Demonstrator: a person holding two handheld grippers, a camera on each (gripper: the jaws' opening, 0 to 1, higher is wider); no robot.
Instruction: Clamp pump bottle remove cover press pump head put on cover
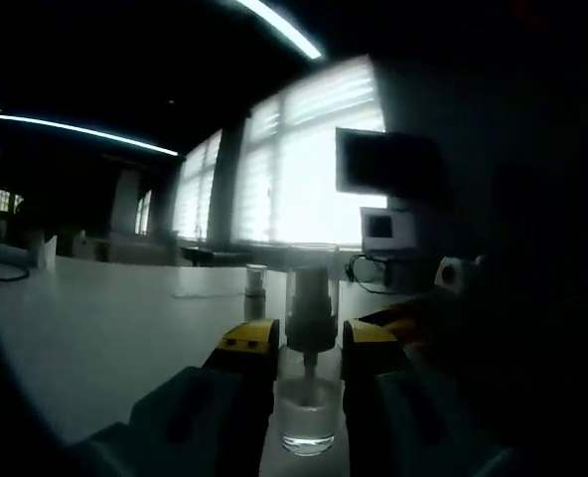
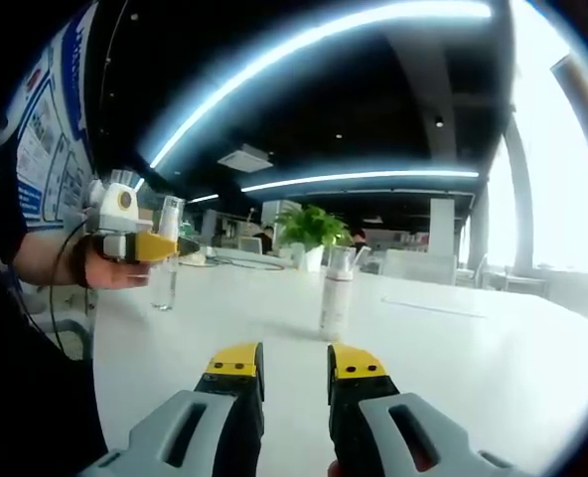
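We clamp the left gripper [image 1: 309, 350] on the pump bottle [image 1: 308, 397] to steady it, clear cover on. Our right gripper [image 2: 295, 366], jaws slightly apart and empty, faces a second bottle [image 2: 336, 292] beyond, on the white table [image 2: 453, 348]. Behind: plant [image 2: 312, 228], ceiling light strips [image 2: 364, 177].

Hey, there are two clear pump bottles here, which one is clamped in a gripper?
The pump bottle between the left gripper's yellow-tipped jaws, held off the table. The other bottle stands free on the white table, ahead of the right gripper.
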